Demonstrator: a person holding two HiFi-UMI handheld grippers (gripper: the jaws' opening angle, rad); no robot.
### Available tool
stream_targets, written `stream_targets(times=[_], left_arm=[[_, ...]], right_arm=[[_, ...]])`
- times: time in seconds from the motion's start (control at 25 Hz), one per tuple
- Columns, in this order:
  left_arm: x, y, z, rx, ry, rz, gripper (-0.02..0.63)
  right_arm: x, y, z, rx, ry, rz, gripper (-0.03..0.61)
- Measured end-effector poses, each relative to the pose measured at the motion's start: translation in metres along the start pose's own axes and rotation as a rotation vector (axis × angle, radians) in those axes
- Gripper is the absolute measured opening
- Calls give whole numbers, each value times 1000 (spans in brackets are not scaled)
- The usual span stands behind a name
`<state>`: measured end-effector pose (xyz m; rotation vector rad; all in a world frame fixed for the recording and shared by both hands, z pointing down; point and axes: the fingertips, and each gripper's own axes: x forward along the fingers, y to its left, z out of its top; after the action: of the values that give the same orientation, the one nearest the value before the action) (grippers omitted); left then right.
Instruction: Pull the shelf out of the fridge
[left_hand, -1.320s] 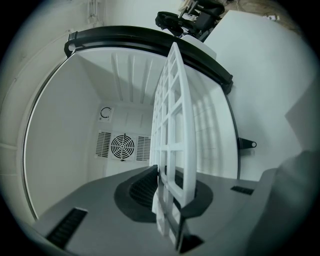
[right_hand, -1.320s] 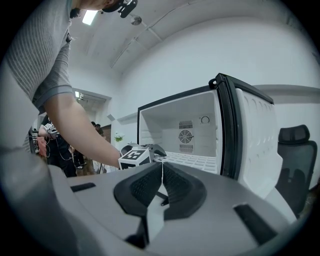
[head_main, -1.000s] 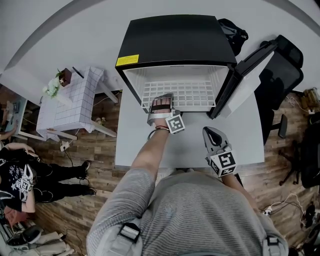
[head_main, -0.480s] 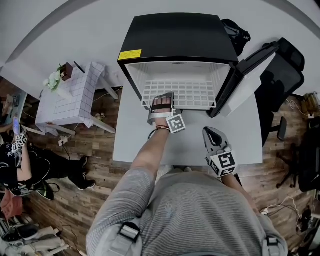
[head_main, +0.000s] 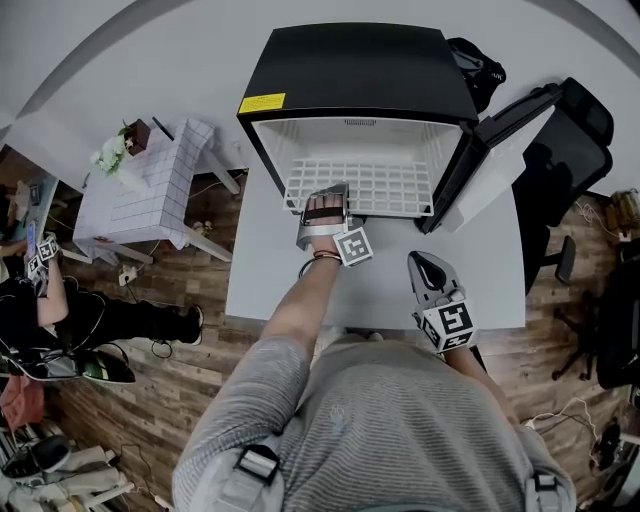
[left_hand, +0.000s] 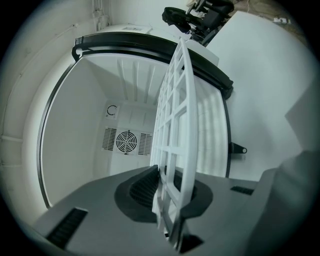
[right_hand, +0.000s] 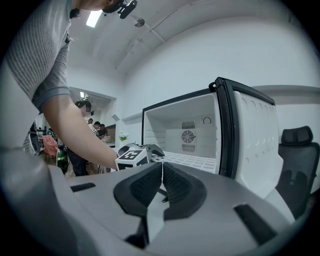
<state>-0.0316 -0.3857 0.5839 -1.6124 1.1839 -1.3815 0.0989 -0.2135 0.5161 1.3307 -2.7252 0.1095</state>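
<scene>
The small black fridge (head_main: 355, 70) stands open on the table, its door (head_main: 485, 160) swung to the right. A white wire shelf (head_main: 365, 185) lies level in it, with the front edge sticking out over the table. My left gripper (head_main: 322, 203) is shut on that front edge, left of its middle. In the left gripper view the shelf grid (left_hand: 175, 115) runs edge-on between the pads of my left gripper (left_hand: 167, 192). My right gripper (head_main: 418, 262) hovers over the table in front of the door, apart from the shelf. Its pads (right_hand: 161, 187) are pressed together with nothing between them.
The light table (head_main: 265, 280) carries the fridge at its back edge. A black office chair (head_main: 575, 140) stands right of the door and a dark bag (head_main: 475, 62) behind the fridge. A small white side table (head_main: 140, 195) with a plant stands left; a person sits on the floor far left.
Both grippers and the shelf hold their places. Only the person on the floor at the far left has shifted.
</scene>
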Motion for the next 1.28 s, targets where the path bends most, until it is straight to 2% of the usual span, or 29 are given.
stream_targets(times=[0.32,0.48,0.64,1.0,1.28], left_arm=[[-8,-2,-3,-16,16,5,48],[-11,4,-6,20,38,55,48],[-16,-3,-4,-27,31,6,48],[-23,-4,-4,-32,37,2,48],[-22,8,-9,22,69,87,49]], right_arm=[[-2,0,1,-5,-7,10,14],[-4,0,3,-5,-9,11,14],[-5,0,3,-4,-13,13,14],[-3,0,5,1,-17,24,14],[-4,-1,4,3,-24,27,14]])
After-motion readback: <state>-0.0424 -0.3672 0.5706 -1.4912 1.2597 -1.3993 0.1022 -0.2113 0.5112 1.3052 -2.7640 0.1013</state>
